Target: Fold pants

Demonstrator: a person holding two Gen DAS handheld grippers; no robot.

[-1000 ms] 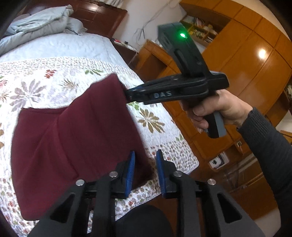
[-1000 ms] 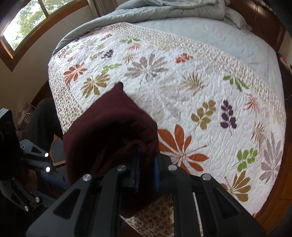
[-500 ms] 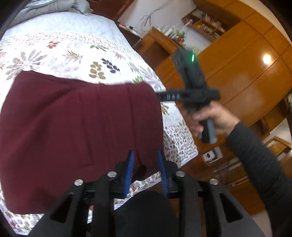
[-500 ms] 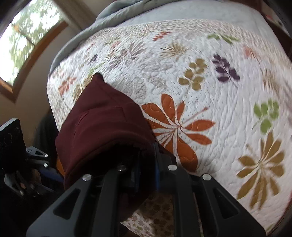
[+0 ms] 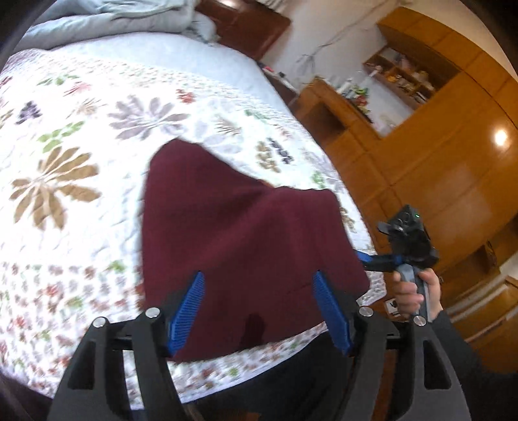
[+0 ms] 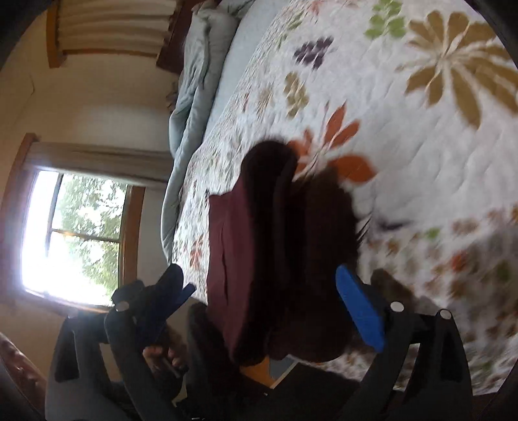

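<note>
Dark red pants (image 5: 246, 233) lie folded on the flowered quilt (image 5: 81, 168) near the bed's front edge. My left gripper (image 5: 259, 311) is open, its blue pads wide apart just above the pants' near edge, holding nothing. My right gripper shows in the left wrist view (image 5: 362, 259) at the pants' right corner. In the right wrist view the right gripper (image 6: 265, 291) is rolled sideways and open, with the pants (image 6: 278, 252) bunched between and in front of its pads (image 6: 359, 307). The left gripper (image 6: 152, 304) shows there at the lower left.
A grey-blue duvet (image 5: 106, 16) is bunched at the head of the bed. Wooden cabinets and shelves (image 5: 421, 136) stand to the right of the bed. A window (image 6: 71, 239) is on the far wall. The quilt's edge drops off just below the pants.
Both grippers have opened and let go of the pants, which now lie on the quilt. The right gripper has dropped low and rolled onto its side.
</note>
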